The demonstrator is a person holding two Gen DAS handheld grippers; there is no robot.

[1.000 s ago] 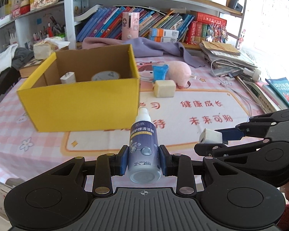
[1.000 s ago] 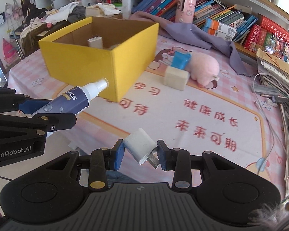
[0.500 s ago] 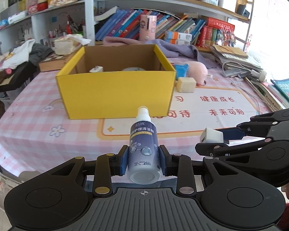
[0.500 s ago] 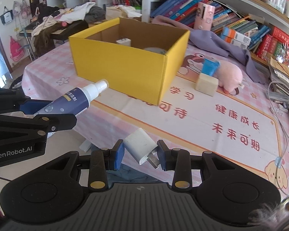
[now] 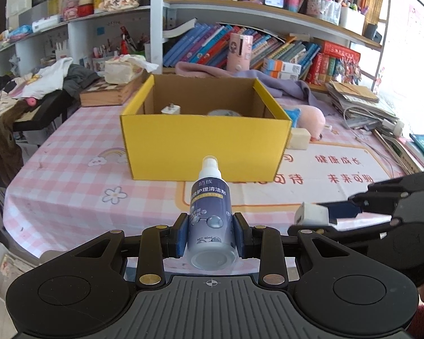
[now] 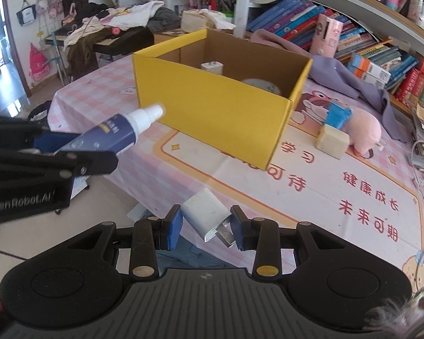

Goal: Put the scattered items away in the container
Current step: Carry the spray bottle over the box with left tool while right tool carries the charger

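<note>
My left gripper (image 5: 210, 230) is shut on a dark blue spray bottle (image 5: 210, 212) with a white nozzle, held off the table's near edge; the same bottle (image 6: 113, 134) shows at the left of the right wrist view. My right gripper (image 6: 206, 226) is shut on a white plug charger (image 6: 205, 216), tilted, prongs toward the right finger. That charger (image 5: 311, 214) also shows at the right of the left wrist view. The open yellow box (image 5: 206, 147) stands ahead on the table, with a white charger (image 5: 171, 110) and a round tin (image 6: 261, 84) inside.
Right of the yellow box (image 6: 212, 107) lie a cream block (image 6: 332, 141), a blue item (image 6: 336, 114) and a pink plush (image 6: 364, 130). A purple cloth (image 6: 350, 79) and bookshelves sit behind. Cables and stacked books (image 5: 361, 107) crowd the right side. The pink checked tablecloth (image 5: 70, 180) covers the table.
Both grippers have pulled back from the box and shifted left, each keeping its item. The box now looks farther away and nearer the centre of the views.
</note>
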